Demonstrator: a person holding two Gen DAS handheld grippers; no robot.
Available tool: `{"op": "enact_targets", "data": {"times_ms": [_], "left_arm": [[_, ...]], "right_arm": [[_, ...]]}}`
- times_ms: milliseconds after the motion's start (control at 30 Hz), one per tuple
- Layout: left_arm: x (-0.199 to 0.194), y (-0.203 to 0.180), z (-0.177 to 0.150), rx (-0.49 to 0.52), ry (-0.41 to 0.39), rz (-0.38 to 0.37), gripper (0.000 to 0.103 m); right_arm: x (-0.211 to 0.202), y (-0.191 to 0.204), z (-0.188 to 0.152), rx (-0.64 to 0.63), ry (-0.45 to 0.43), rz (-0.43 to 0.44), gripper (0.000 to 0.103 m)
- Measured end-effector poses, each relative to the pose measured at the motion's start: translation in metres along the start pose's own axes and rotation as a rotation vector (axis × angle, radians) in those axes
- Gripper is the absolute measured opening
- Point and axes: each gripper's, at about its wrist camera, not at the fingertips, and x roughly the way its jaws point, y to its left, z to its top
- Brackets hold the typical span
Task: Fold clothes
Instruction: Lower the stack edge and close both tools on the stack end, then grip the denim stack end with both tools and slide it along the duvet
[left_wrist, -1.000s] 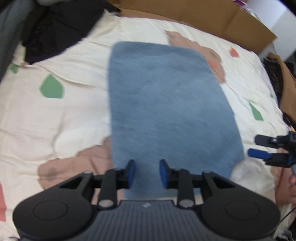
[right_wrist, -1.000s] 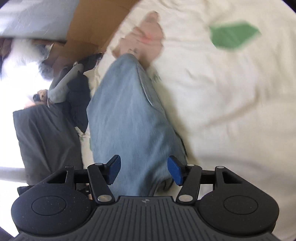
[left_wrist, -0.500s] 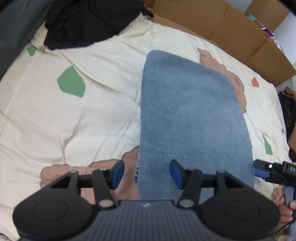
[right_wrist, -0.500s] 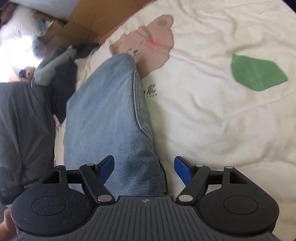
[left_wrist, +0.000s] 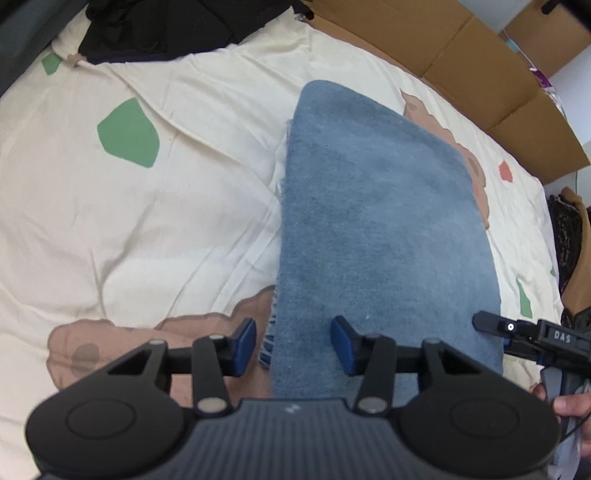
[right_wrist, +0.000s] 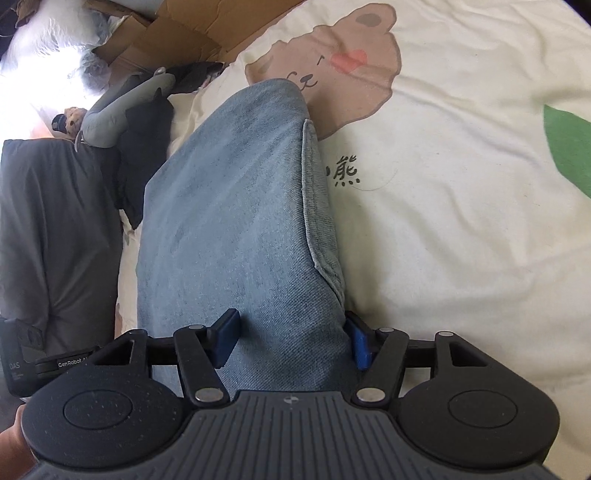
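Note:
Folded blue jeans (left_wrist: 376, 229) lie flat on a cream bedsheet (left_wrist: 147, 221) printed with bears. My left gripper (left_wrist: 293, 345) hovers over their near left corner, jaws closing. The frayed hem sits between the pads: one pad is over the sheet, the other over the denim, and neither presses. In the right wrist view the jeans (right_wrist: 236, 206) run away from me, with a thick folded edge on their right. My right gripper (right_wrist: 291, 343) straddles that edge, also closing; the denim fills the gap but is not pinched. The right gripper (left_wrist: 495, 332) also shows at the jeans' near right corner.
A black garment (left_wrist: 155, 29) lies at the far left of the bed. Cardboard boxes (left_wrist: 480, 66) line the far side. In the right wrist view, dark grey clothing (right_wrist: 55, 221) and a grey plush toy (right_wrist: 122, 107) lie left of the jeans.
Both grippers have come lower and nearer the jeans' near end. The left one shifted onto the left hem; its jaws widened, then narrowed. The right jaws now straddle the folded edge.

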Motion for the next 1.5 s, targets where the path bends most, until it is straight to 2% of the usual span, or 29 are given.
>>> {"op": "enact_targets", "data": {"times_ms": [100, 300, 400, 500, 533, 700, 800, 867, 967, 1167, 1500], "left_arm": [[-0.001, -0.001, 0.0, 0.008, 0.001, -0.02, 0.035], [-0.001, -0.003, 0.0, 0.009, -0.002, -0.017, 0.032], [0.0, -0.002, 0.001, 0.001, -0.001, -0.021, 0.032], [0.0, -0.003, 0.002, -0.004, 0.002, -0.023, 0.033], [0.0, -0.003, 0.003, -0.002, 0.002, -0.023, 0.033], [0.003, -0.002, 0.004, -0.004, 0.002, -0.038, 0.039], [0.004, -0.004, 0.005, -0.005, 0.002, -0.04, 0.037], [0.004, -0.006, 0.005, 0.008, 0.0, -0.038, 0.036], [0.003, -0.007, 0.003, 0.02, -0.007, -0.038, 0.035], [0.003, -0.008, 0.003, 0.035, -0.008, -0.041, 0.034], [0.011, -0.017, 0.001, 0.043, -0.01, -0.064, 0.033]], "right_arm": [[0.0, 0.004, 0.0, -0.019, 0.012, -0.01, 0.062], [-0.014, 0.006, 0.003, -0.005, 0.021, 0.014, 0.04], [-0.016, 0.004, 0.003, -0.007, 0.024, 0.011, 0.041], [-0.007, 0.0, 0.001, 0.015, 0.024, -0.025, 0.048], [-0.005, -0.001, 0.001, 0.029, 0.018, -0.027, 0.055], [-0.001, -0.001, -0.002, 0.047, 0.011, -0.02, 0.057], [-0.002, 0.006, 0.001, 0.024, 0.03, -0.032, 0.045], [-0.006, 0.01, 0.003, -0.001, 0.039, -0.046, 0.032], [-0.012, 0.02, 0.006, -0.021, 0.048, -0.07, 0.026], [-0.026, 0.036, 0.005, -0.011, 0.042, -0.096, 0.023], [-0.05, 0.041, 0.001, 0.017, 0.04, -0.124, 0.022]]}}
